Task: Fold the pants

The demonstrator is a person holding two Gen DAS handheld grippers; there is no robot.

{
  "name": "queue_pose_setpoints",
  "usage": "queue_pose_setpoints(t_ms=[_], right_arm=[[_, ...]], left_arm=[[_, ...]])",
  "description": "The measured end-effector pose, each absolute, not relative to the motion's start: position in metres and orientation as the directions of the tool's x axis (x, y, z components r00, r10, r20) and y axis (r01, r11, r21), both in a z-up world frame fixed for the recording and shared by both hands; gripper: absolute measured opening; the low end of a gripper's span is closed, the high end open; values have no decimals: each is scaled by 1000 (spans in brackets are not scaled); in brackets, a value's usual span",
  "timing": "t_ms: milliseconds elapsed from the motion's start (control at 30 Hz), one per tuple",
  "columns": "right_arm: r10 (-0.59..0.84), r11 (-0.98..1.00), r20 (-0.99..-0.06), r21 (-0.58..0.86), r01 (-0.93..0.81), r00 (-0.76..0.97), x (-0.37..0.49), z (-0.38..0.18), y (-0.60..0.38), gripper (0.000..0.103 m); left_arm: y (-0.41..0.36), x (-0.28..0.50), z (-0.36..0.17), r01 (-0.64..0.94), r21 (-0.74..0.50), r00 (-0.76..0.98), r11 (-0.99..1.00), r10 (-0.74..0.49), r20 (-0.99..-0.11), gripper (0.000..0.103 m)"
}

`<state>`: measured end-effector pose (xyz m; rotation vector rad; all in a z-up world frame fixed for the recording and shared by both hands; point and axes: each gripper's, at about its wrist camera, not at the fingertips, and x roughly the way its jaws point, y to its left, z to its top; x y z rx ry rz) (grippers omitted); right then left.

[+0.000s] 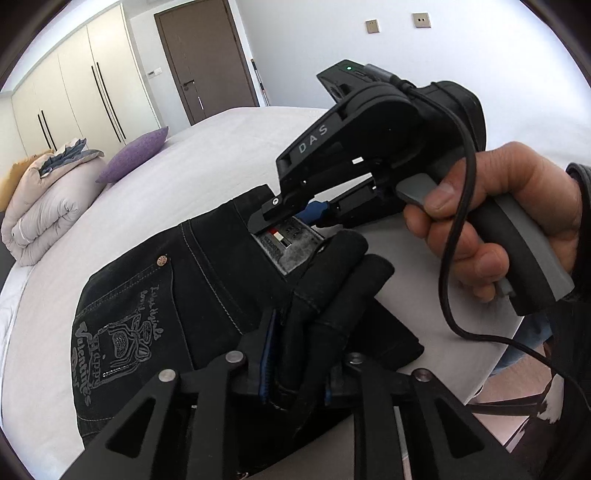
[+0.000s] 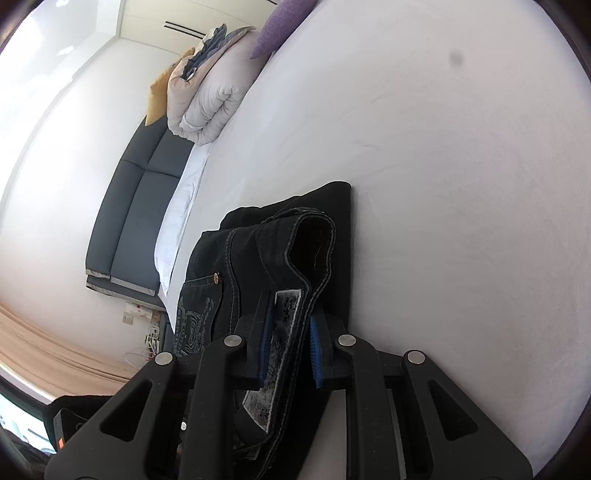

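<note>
Pants (image 1: 207, 280) folded on bed (image 1: 155, 192); right gripper (image 2: 291, 347) fingers hold waistband, left gripper (image 1: 295, 373) fingers narrow w/ cloth between.

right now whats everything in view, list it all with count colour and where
pants: one, black denim with pale stitching, folded on the bed, near edge
label: one, white with print, inside the waistband, between the right gripper's pads
bed: one, white sheet, fills most of both views
duvet: one, pale, rolled at the head of the bed
cushion: one, purple, beside the duvet
headboard: one, dark grey, padded
wardrobe: one, cream doors with black handles, far wall
door: one, brown, shut
wall plates: two, beige
left gripper: black, blue pads, pants fabric bunched between them
right gripper: black, blue pads, clamped on the waistband
hand: one, on the right gripper's handle
</note>
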<state>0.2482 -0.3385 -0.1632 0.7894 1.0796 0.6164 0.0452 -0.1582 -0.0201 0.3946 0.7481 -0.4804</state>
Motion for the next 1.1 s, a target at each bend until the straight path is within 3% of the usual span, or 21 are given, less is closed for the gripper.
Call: queue_pose_setpoints(t_ms=[67, 133, 200, 300, 367, 433, 467, 533, 700, 767, 933, 1100], right_arm=[[765, 591, -536, 805, -58, 358, 247, -161, -338, 20], [754, 598, -543, 800, -45, 370, 243, -158, -340, 23], [740, 611, -552, 791, -40, 385, 236, -153, -344, 27], [696, 647, -583, 763, -14, 419, 221, -142, -357, 28], [703, 627, -563, 779, -7, 434, 211, -133, -367, 28], [737, 591, -515, 805, -48, 437, 202, -119, -366, 21], [759, 571, -493, 818, -70, 425, 198, -113, -361, 12], [798, 543, -470, 833, -111, 377, 192, -106, -344, 11], [799, 569, -532, 820, -65, 282, 191, -134, -312, 11], [788, 576, -553, 817, -9, 271, 191, -156, -316, 0], [811, 540, -513, 842, -19, 282, 183, -170, -319, 0], [813, 537, -507, 843, -32, 286, 182, -173, -318, 0]], left_arm=[[-153, 45, -15, 552, 138, 621, 822, -296, -725, 34], [-143, 38, -9, 557, 105, 615, 824, -324, -719, 61], [-129, 30, -2, 549, 60, 616, 834, -355, -704, 77], [-102, 23, 10, 535, -26, 606, 844, -405, -684, 77], [-84, 23, 15, 516, -72, 602, 854, -421, -678, 68], [-57, 36, 20, 482, -154, 582, 862, -447, -679, 39], [-41, 48, 22, 455, -200, 579, 868, -459, -674, 33], [-15, 68, 23, 409, -281, 574, 868, -484, -660, 14], [26, 136, 18, 344, -443, 520, 828, -560, -645, 9], [33, 163, 9, 321, -478, 491, 818, -575, -654, 7], [48, 208, -23, 253, -568, 418, 783, -618, -666, 0], [64, 206, -43, 209, -685, 388, 698, -702, -597, 0]])
